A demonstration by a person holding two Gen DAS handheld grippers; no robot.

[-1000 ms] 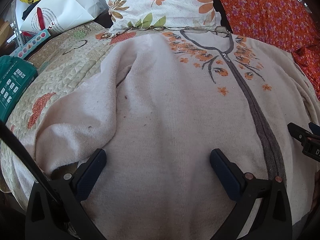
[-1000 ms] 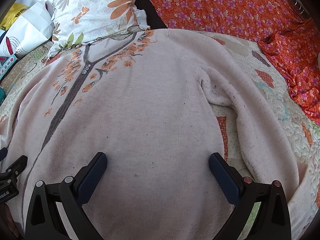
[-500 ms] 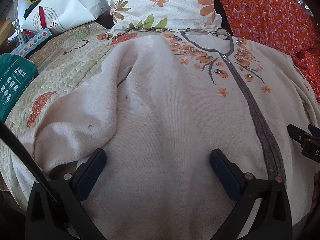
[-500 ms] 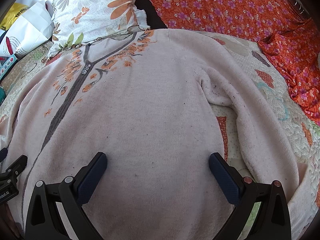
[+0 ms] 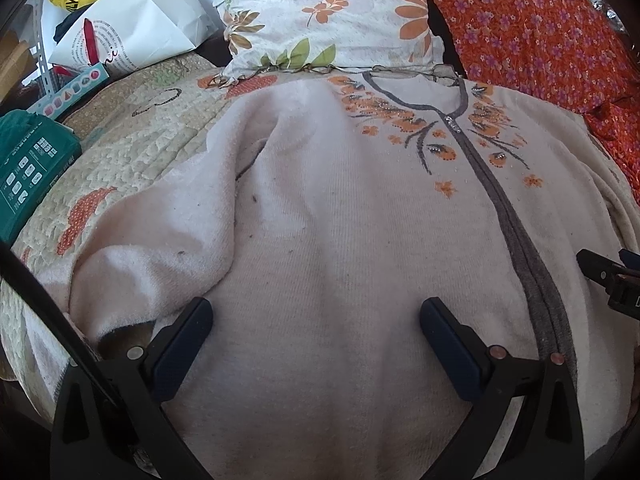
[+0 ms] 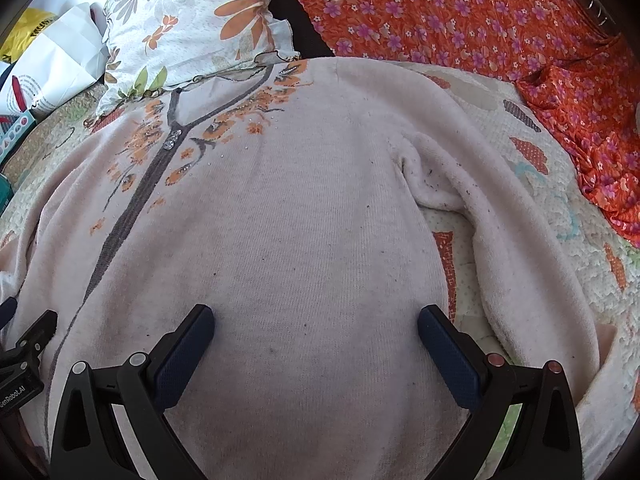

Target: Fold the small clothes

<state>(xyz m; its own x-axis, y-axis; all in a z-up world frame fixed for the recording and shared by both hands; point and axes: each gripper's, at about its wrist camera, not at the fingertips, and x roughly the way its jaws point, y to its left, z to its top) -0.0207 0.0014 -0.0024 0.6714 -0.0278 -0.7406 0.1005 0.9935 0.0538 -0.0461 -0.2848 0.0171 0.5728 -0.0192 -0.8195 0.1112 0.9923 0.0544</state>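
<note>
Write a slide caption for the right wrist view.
Open right gripper above a pale pink cardigan spread flat on a quilt, floral pillow beyond.

Quilted bedspread (image 5: 132, 152), floral pillow (image 5: 320, 12), daylight.

— How is your lighting?
— Your scene is evenly daylit and bright; the sweater (image 5: 340, 240) shows only soft shadows in its folds.

— Any defects?
— Your fisheye lenses bend the edges, the corners go black, and the white bag (image 5: 132, 28) glares slightly.
</note>
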